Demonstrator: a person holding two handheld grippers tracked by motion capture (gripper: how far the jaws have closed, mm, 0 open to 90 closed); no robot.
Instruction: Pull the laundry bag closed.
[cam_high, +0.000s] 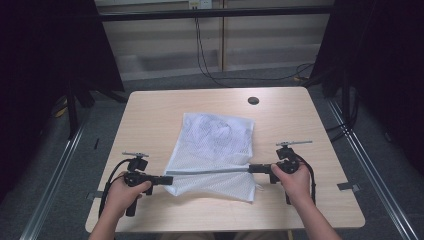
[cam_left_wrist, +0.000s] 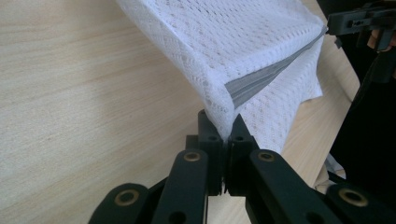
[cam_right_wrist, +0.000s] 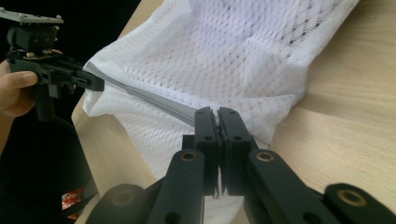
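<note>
A white mesh bag (cam_high: 212, 152) with a grey zipper strip (cam_high: 210, 170) lies on the middle of the wooden table (cam_high: 150, 110). My left gripper (cam_high: 169, 179) is shut on the bag's left end of the zipper edge (cam_left_wrist: 261, 79). My right gripper (cam_high: 251, 168) is shut on the right end, so the zipper strip (cam_right_wrist: 154, 100) stretches taut between the two. The mesh bag (cam_left_wrist: 224, 42) rises from the left jaws, lifted a little off the table there. In the right gripper view the mesh bag (cam_right_wrist: 224, 56) spreads away over the table, and the left gripper (cam_right_wrist: 93, 81) holds its far end.
A small black round disc (cam_high: 253, 100) lies near the table's far edge. Black cables (cam_high: 205, 60) run over the grey floor behind the table. Metal rails (cam_high: 370, 160) flank the table on both sides. Dark curtains stand at left and right.
</note>
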